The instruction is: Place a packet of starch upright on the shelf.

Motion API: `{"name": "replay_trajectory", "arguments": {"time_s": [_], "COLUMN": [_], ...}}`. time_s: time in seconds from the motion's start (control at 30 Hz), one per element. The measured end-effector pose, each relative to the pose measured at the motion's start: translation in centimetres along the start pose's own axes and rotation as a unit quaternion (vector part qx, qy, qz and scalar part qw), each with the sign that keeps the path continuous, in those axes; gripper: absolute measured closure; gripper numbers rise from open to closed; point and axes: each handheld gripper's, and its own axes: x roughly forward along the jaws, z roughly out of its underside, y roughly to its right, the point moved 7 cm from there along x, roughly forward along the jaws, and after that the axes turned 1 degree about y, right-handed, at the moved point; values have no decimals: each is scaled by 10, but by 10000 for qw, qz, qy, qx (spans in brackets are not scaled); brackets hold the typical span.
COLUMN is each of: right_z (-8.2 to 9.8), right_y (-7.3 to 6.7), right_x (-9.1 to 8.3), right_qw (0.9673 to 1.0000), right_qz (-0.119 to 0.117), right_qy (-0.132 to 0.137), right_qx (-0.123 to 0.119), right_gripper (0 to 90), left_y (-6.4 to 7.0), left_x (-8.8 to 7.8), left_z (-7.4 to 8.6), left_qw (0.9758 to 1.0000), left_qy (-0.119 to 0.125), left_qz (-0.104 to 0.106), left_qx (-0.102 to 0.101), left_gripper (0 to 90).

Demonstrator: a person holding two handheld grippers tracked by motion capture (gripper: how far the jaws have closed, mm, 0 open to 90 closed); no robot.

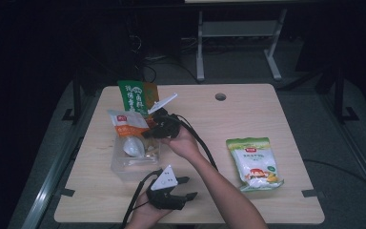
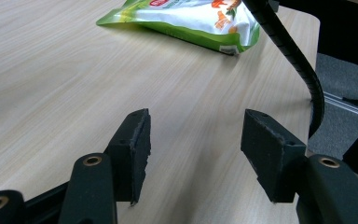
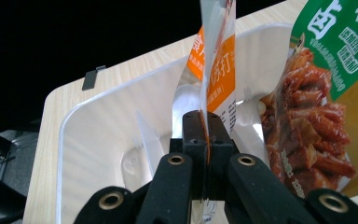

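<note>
Orange-white packet pinched by right gripper, clear tub, green snack bag inside

- The green snack packet is being cut off by the right edge of the right gripper view.
- The top of the orange-and-white sachet is being cropped there.
- The print on the green-and-white bag is being rendered too small to read.
- The clear tray's contents are being partly hidden.
</note>
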Motion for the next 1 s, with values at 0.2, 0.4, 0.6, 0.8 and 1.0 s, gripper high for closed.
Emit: {"name": "replay_trajectory", "arguments": {"time_s": [0.2, 0.4, 0.6, 0.8, 1.0], "right_z": [3, 8, 13, 21, 18], "right_y": [0, 0, 0, 0, 0], "right_x": [2, 6, 7, 8, 10], "right_qw": [9999, 9996, 9994, 9991, 9986], "right_qz": [-12, -2, -43, -71, -102], "right_qy": [-106, -282, -336, -406, -510], "right_qx": [29, -35, -28, 26, -43], "right_gripper": [862, 889, 892, 893, 824], "left_y": [1, 1, 1, 2, 2], "left_x": [1, 2, 2, 4, 4], "left_z": [0, 0, 1, 1, 1], "left_qw": [10000, 10000, 10000, 10000, 10000], "left_qy": [-4, -14, -21, -31, -28], "left_qz": [9, 18, 18, 36, 46], "left_qx": [3, 19, 15, 16, 8], "left_gripper": [423, 423, 423, 423, 423]}}
